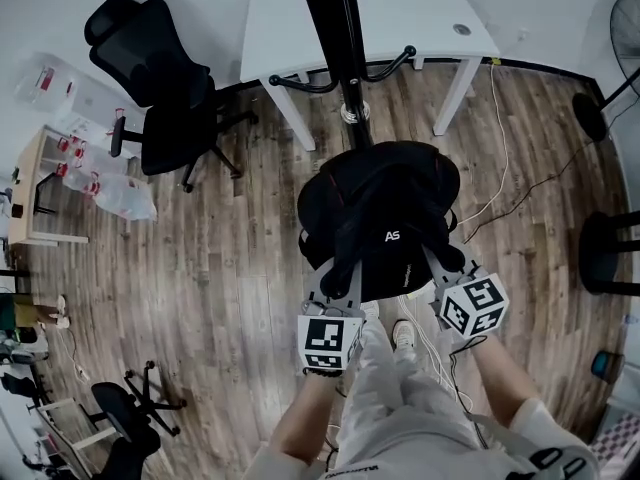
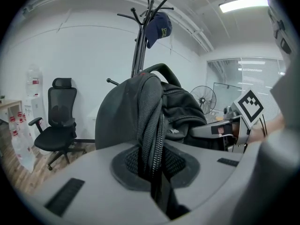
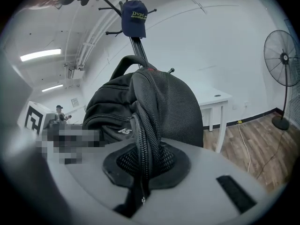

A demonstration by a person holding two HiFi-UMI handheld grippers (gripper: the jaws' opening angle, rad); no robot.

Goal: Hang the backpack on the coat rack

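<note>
The black backpack (image 1: 380, 208) hangs in the air between my two grippers, just in front of the black coat rack (image 1: 338, 38). My left gripper (image 1: 338, 290) is shut on one mesh shoulder strap (image 2: 149, 125). My right gripper (image 1: 438, 268) is shut on the other shoulder strap (image 3: 146, 125). In the left gripper view the backpack (image 2: 136, 111) fills the middle, with the coat rack (image 2: 138, 50) rising behind it and a blue cap (image 2: 158, 28) on one arm. The right gripper view shows the same cap (image 3: 133, 17) atop the rack (image 3: 137, 45). The backpack's top handle (image 3: 123, 63) stands well below the rack's arms.
A white desk (image 1: 400, 13) stands behind the rack. A black office chair (image 1: 160, 78) is at the left, with large water bottles (image 1: 115, 196) beside it. Cables (image 1: 505, 173) trail over the wooden floor at the right. A standing fan (image 3: 283, 60) is at the far right.
</note>
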